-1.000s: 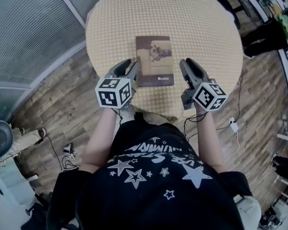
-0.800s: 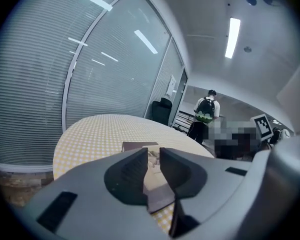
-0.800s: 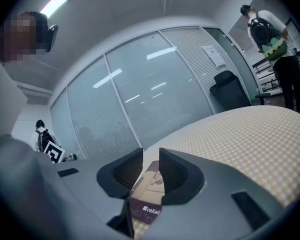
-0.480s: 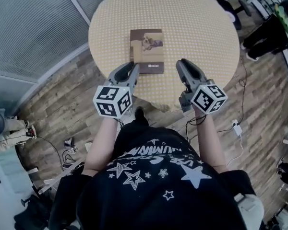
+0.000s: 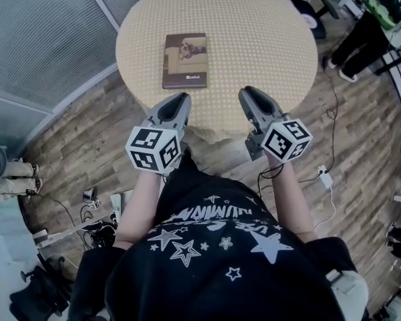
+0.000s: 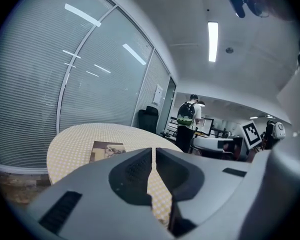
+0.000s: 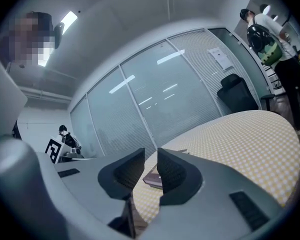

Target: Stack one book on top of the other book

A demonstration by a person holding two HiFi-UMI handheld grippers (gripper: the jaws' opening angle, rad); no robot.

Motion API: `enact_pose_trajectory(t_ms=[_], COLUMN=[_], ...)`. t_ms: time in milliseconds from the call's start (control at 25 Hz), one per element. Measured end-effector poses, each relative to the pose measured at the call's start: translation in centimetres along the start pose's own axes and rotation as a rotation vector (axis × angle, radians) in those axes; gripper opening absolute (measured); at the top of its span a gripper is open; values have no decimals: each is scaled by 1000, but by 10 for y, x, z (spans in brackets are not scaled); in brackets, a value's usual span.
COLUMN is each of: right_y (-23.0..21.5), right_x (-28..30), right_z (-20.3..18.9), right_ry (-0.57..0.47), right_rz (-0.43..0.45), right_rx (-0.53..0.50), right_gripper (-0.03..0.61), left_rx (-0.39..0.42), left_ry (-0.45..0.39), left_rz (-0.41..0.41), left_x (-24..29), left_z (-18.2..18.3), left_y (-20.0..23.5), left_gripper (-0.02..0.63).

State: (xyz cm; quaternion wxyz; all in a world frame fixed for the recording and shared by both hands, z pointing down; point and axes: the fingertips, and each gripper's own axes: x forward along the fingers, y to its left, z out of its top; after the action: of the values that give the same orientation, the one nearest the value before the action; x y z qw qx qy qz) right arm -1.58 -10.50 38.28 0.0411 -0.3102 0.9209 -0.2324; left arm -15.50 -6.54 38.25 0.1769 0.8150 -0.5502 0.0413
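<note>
A brown book with a picture on its cover lies flat on the round dotted table, left of the middle. From above I cannot tell whether a second book lies under it. It also shows in the left gripper view as the book, and beyond the jaws as the book. My left gripper hangs at the table's near edge, short of the book. Its jaws have just been closing and are shut on nothing. My right gripper is level with it. Its jaws have just been closing, with a narrow gap left and nothing between them.
A glass wall with blinds runs along the left. The floor is wood, with cables and a plug block on it. A person with a backpack stands beyond the table, near a black office chair.
Both grippers have drawn back from beside the book to the table's near edge, towards my body. Their jaws have narrowed. The book has stayed where it lay.
</note>
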Motion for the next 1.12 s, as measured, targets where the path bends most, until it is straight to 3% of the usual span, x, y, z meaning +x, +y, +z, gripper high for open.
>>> enact_pose_trajectory(t_ms=[280,640,1120], right_y=[12,31,71], right_x=[-40,-51,-79], right_z=[-12,-18,-21], right_ry=[19,16,-4], right_rz=[72,116,29], right_rx=[4,-40,-121], right_gripper=[87,87,69], left_rx=[6,8,38], left_ry=[-5,-38,-69], left_rz=[35,73,-15], left_x=[-33,-56,-89], left_z=[-16,-20,-25], left_y=[-56,-61,-76], left_gripper=[29,29,28])
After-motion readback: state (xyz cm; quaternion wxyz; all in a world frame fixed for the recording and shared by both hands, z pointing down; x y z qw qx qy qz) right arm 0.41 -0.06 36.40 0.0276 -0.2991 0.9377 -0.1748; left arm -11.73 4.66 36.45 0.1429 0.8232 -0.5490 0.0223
